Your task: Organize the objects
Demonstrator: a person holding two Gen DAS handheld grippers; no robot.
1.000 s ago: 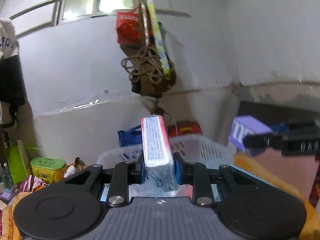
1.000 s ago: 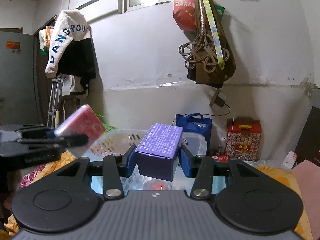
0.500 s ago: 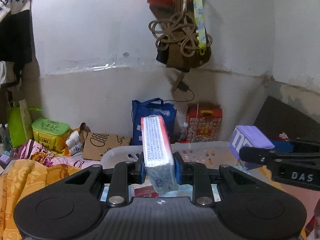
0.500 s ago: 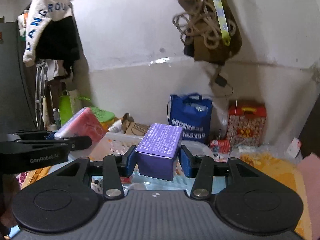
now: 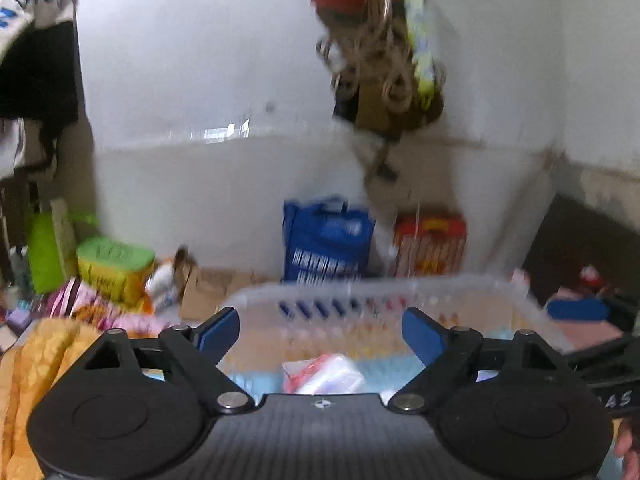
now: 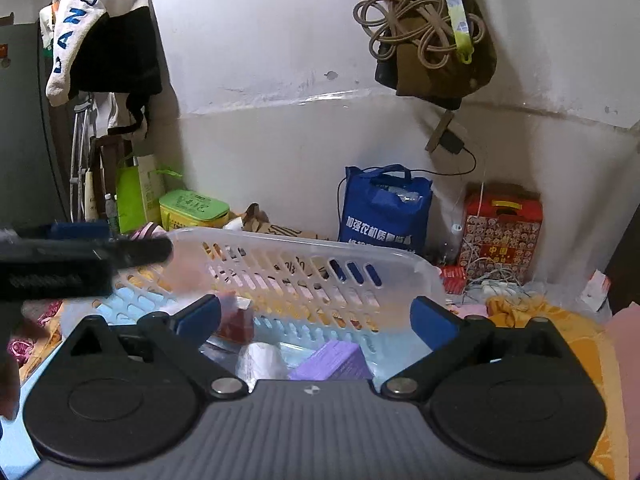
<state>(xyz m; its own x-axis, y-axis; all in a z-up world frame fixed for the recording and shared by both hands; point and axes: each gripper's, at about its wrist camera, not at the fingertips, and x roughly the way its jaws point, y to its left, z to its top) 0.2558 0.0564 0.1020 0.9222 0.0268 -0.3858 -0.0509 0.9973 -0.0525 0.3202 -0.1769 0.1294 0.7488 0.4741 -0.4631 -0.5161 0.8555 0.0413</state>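
Both tongs have just been opening — left tongs (image 5: 320,330) and right tongs (image 6: 316,318) spread wide, empty; pink pack (image 5: 324,374) and purple box (image 6: 334,362) lie below in the basket (image 6: 304,248).

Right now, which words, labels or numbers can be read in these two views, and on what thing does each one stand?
"GROU" and "ANG": blue letters on the white garment hung at the left; its ends are cut off.
"AS": white letters on the right gripper, seen from the left wrist; the start is hidden.
Blue bag: white Chinese print, too small to read surely.
Red box: a yellow label, too small.
Green box: dark marks, unreadable.
Purple box: no legible print.
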